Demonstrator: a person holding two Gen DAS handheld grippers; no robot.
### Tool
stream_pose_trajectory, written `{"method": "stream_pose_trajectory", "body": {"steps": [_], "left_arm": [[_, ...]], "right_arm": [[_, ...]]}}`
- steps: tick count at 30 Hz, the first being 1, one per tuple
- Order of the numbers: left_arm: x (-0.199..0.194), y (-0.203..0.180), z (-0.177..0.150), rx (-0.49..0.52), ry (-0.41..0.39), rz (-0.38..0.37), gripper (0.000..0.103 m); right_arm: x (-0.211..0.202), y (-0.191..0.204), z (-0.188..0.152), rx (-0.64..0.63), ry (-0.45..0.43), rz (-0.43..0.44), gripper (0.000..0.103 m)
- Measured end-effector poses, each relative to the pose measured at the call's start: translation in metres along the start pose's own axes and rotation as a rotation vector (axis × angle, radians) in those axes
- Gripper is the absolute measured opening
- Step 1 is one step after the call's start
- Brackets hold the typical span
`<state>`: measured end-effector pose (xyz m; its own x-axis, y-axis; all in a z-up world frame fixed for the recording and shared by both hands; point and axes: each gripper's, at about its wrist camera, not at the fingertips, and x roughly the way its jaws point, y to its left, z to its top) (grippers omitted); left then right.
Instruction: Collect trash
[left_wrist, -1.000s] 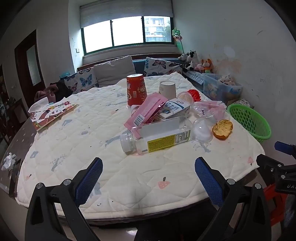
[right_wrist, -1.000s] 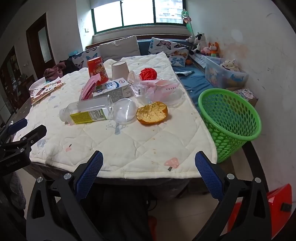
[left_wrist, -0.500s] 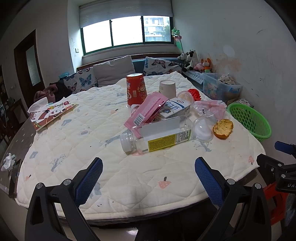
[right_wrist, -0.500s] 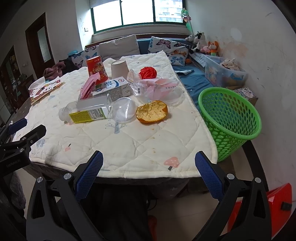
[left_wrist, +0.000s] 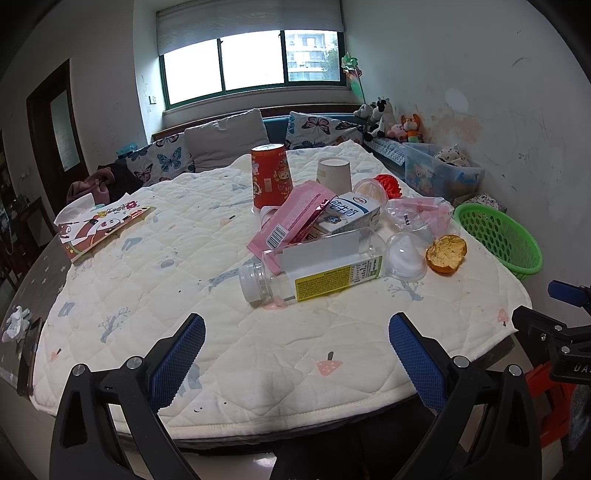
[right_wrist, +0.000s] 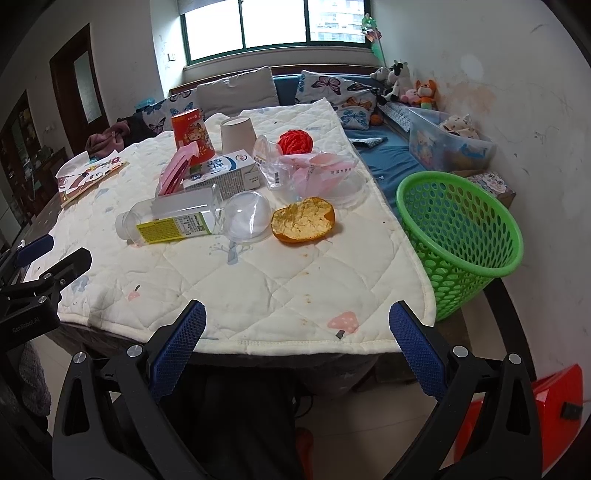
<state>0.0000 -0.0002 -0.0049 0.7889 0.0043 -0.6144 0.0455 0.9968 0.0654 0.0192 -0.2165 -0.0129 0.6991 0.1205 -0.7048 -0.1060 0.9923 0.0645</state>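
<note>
Trash lies in a heap on the quilted table: a clear plastic bottle with a yellow label, a pink wrapper, a milk carton, a clear dome lid, an orange peel, crumpled plastic bags, a red cup, a paper cup and a red ball. A green mesh basket stands off the table's right edge. My left gripper and my right gripper are open and empty, near the table's front edge.
A picture book lies at the table's left. A sofa with butterfly cushions runs behind the table. A clear storage box and soft toys sit at the right wall. A red object is on the floor.
Both grippers have shifted slightly toward the table; the trash looks a little nearer. Nothing was taken hold of or moved.
</note>
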Motion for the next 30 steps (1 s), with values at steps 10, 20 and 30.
{"method": "stream_pose_trajectory", "body": {"steps": [10, 20, 30], "left_arm": [[0.004, 0.000, 0.000, 0.003, 0.005, -0.002, 0.097], [0.010, 0.000, 0.000, 0.024, 0.013, -0.008, 0.097], [0.022, 0.007, 0.016, 0.084, 0.021, -0.047, 0.095]], "right_arm": [[0.001, -0.001, 0.001, 0.003, 0.003, 0.002, 0.098], [0.007, -0.003, 0.001, 0.016, 0.009, 0.017, 0.098], [0.013, -0.010, 0.006, 0.013, 0.014, 0.004, 0.098]]}}
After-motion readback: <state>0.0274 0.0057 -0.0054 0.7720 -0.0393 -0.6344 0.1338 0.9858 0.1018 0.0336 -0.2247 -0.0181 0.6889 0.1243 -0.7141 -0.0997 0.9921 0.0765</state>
